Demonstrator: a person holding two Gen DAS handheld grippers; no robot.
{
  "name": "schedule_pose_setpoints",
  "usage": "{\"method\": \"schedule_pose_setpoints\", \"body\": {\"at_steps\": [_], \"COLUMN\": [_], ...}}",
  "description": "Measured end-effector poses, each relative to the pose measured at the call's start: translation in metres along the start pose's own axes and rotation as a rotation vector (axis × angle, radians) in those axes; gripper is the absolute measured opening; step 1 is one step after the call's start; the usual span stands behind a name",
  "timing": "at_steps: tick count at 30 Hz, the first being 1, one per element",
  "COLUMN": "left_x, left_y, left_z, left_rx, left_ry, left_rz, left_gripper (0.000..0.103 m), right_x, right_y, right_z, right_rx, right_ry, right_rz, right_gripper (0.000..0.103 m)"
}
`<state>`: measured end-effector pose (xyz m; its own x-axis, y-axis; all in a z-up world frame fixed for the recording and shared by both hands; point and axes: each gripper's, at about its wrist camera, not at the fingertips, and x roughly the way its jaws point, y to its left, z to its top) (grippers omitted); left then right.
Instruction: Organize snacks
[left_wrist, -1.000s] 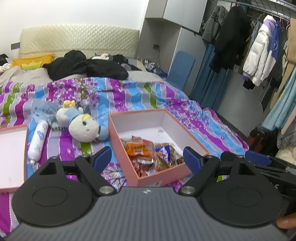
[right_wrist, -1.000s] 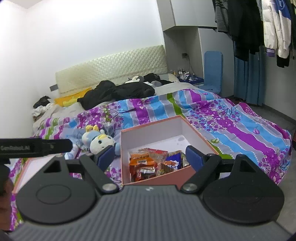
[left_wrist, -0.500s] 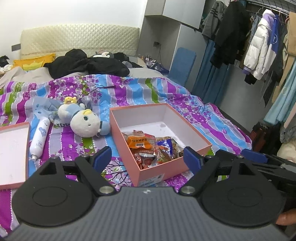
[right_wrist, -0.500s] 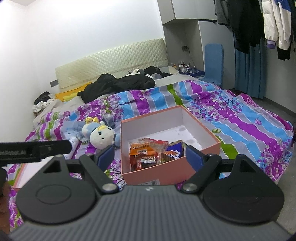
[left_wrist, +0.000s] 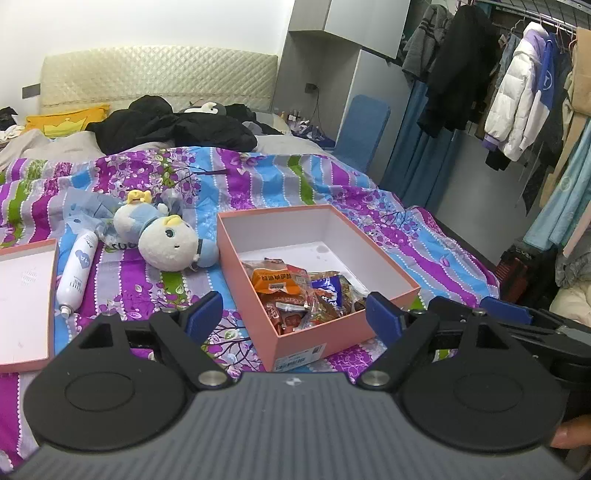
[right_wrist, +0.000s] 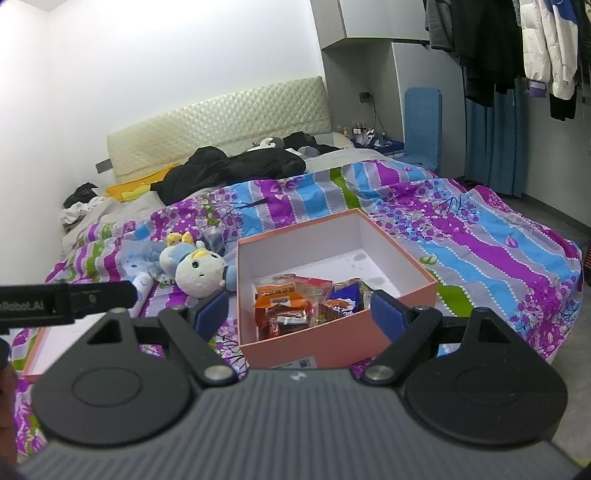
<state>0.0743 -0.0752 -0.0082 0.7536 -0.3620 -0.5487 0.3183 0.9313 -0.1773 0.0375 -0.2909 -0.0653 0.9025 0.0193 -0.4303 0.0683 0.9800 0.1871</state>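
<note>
Striped bedspread (left_wrist: 258, 192) underneath; pink box (left_wrist: 332, 332) of snack packets (left_wrist: 295, 291) at twelve o'clock; left gripper (left_wrist: 293, 314), right gripper (right_wrist: 297, 312) both released, empty.

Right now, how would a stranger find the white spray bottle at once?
Start at the striped purple bedspread. Left of the open pink box lies a plush doll; left of the doll lies the white spray bottle. It is the only slim white cylinder there.
</note>
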Motion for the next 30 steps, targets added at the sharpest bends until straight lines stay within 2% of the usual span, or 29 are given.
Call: {"method": "schedule_pose_setpoints", "body": {"at_steps": [9,22,23,25,30], "left_x": [-0.008,-0.005,-0.006,-0.005,-0.003], "left_y": [-0.011,-0.002,-0.002,-0.003,-0.005], "left_z": [0.000,0.000,0.000,-0.001,-0.001], "left_rx": [0.047,-0.002,-0.001,-0.002,0.005], "left_ry": [-0.032,-0.005,-0.004,0.001,-0.003], "left_rz": [0.001,0.059,0.059,0.061,0.079], "left_gripper": [0.100,0.102,0.103,0.103,0.103], "right_x": [-0.003,-0.005,-0.005,-0.006,-0.004], "right_y": [-0.002,-0.003,-0.003,-0.004,-0.011], "right_z": [0.000,0.000,-0.001,-0.002,-0.003], "right_rx": [0.011,0.000,-0.001,0.001,0.030], "right_ry": [-0.016,-0.040,-0.047,-0.056,-0.044], "right_rz": [-0.019,-0.048,-0.062,-0.065,-0.055], "right_gripper": [0.085,0.085,0.086,0.103,0.103]}}
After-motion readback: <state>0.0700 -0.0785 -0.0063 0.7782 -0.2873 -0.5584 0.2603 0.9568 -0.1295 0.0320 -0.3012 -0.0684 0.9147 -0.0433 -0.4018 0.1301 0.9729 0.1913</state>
